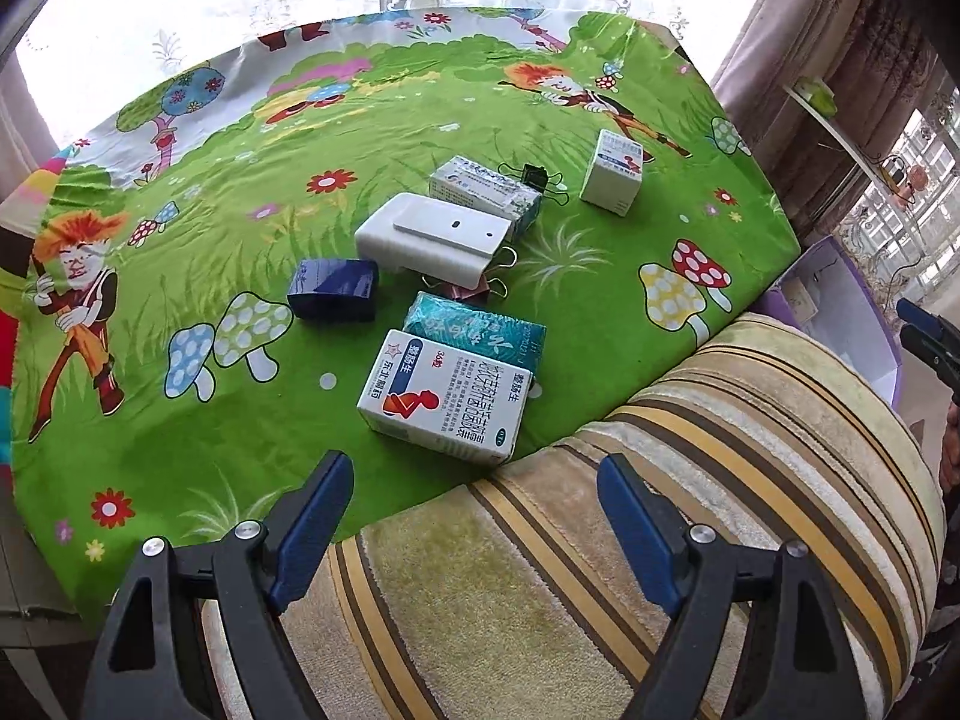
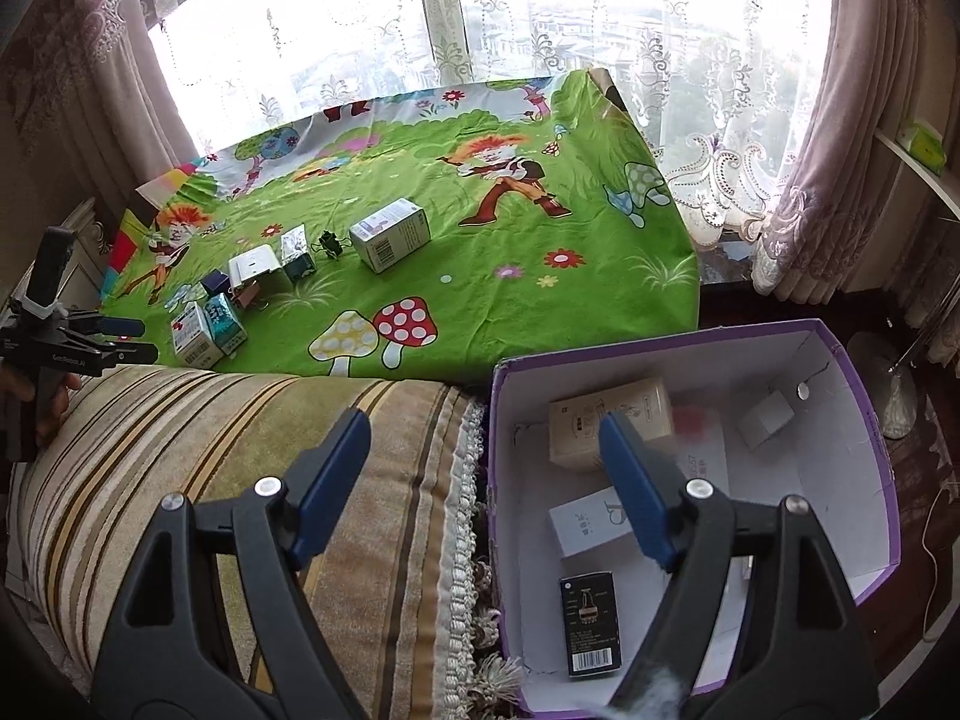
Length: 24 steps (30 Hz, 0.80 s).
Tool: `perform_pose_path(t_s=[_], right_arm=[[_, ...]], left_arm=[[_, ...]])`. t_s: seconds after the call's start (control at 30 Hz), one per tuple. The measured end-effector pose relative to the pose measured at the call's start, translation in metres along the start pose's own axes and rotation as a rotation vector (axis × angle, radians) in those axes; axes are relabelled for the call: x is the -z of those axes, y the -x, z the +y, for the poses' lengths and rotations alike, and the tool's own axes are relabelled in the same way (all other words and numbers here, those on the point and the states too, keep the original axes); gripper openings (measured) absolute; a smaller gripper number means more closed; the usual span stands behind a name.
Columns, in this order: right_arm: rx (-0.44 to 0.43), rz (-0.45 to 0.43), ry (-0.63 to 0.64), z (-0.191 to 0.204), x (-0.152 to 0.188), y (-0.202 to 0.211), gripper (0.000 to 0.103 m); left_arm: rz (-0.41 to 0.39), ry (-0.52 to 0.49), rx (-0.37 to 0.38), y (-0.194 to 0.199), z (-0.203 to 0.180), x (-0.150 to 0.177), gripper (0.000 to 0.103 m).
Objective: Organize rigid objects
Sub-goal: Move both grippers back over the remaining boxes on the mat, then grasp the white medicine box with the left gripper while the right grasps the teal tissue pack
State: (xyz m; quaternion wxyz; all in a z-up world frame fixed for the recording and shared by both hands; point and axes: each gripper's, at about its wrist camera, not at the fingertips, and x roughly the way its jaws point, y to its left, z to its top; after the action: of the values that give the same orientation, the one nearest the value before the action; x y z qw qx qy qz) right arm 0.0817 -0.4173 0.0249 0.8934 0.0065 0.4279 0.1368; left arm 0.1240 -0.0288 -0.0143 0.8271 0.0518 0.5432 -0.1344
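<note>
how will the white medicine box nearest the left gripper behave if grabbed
The medicine box is thin cardboard, so probably light and may dent under a hard squeeze. It lies flat on the cloth, so unlikely to roll or tip.

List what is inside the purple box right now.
The purple box holds a beige carton, a white box, a black box and a small white cube. The right gripper covers part of the floor; a blurred red-marked item there is unidentifiable.
</note>
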Motion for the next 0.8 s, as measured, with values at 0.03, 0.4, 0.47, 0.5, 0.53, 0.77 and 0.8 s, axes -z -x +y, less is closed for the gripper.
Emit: perform_pose_path(t_s=[0.03,0.4,0.47,0.5,0.53,0.77,0.8], right_arm=[[-0.008,0.001,0.004,0.002,-0.002,0.0,0.081],[-0.083,0.03,0.124,0.052,-0.029,-0.014,0.083],[-0.097,0.04,0.152,0.063,-0.033,-0.021,0.083],[-0.104,0.046,0.166,0.07,-0.034,-0.024,0.083],[-0.11,0.05,0.179,0.075,-0.036,-0.026,0.083],[-0.16,0.103,0.271,0.117,-0.045,-0.051,0.084],[-0.168,0.11,0.281,0.122,-0.046,-0.054,0.084]], left_arm=[[0.004,-0.031,-0.004,-0.003,-0.003,-0.001,0.085],[0.058,-0.065,-0.007,-0.029,0.011,-0.016,0.086],[0.076,-0.058,0.003,-0.035,0.013,-0.017,0.086],[0.082,-0.058,0.004,-0.037,0.014,-0.017,0.086],[0.084,-0.061,0.007,-0.038,0.014,-0.017,0.086],[0.099,-0.081,0.012,-0.046,0.01,-0.021,0.081],[0.101,-0.081,0.016,-0.047,0.01,-0.02,0.074]])
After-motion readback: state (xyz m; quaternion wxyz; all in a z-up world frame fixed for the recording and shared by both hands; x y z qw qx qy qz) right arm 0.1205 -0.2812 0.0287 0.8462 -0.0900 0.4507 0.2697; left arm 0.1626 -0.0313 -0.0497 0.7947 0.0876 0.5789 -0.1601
